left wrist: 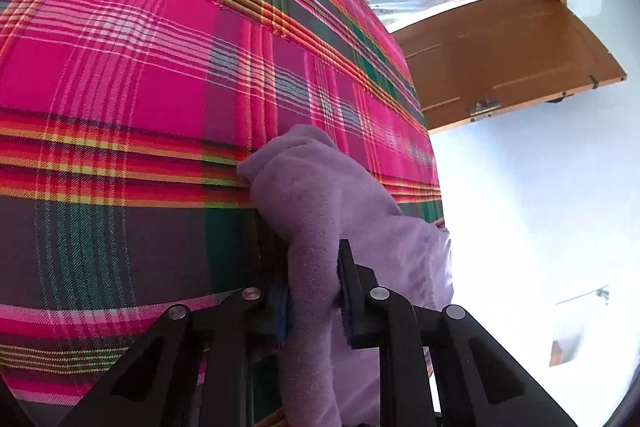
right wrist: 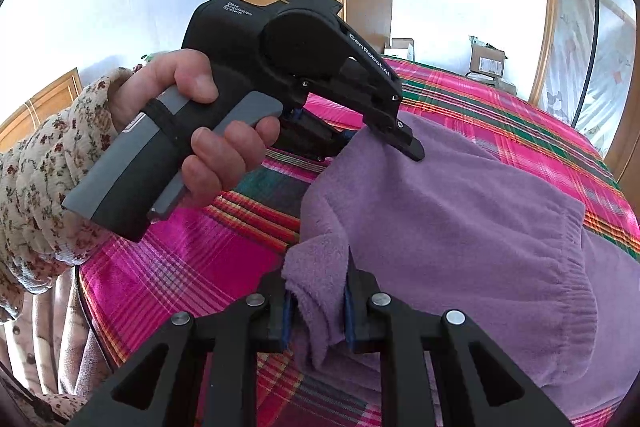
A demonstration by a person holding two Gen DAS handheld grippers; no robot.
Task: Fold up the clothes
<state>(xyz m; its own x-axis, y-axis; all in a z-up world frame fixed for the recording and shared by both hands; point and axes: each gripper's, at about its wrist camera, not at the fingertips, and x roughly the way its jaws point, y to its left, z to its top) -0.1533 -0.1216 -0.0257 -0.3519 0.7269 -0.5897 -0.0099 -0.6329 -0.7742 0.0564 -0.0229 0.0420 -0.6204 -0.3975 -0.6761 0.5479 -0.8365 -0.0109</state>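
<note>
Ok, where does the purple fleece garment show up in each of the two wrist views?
Left wrist view: the purple fleece garment sits lower centre, rising from between the left gripper fingers.
Right wrist view: it fills the centre and lower right, pinched by the right gripper.
Shared landmark: the pink plaid bedspread beneath it.

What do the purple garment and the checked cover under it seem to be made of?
The purple garment looks like soft fleece: matte, fuzzy nap, thick rounded folds. The checked cover looks like woven cloth, perhaps cotton: fine diagonal weave lines show and the surface is flat. Both guesses rest on look alone.
</note>
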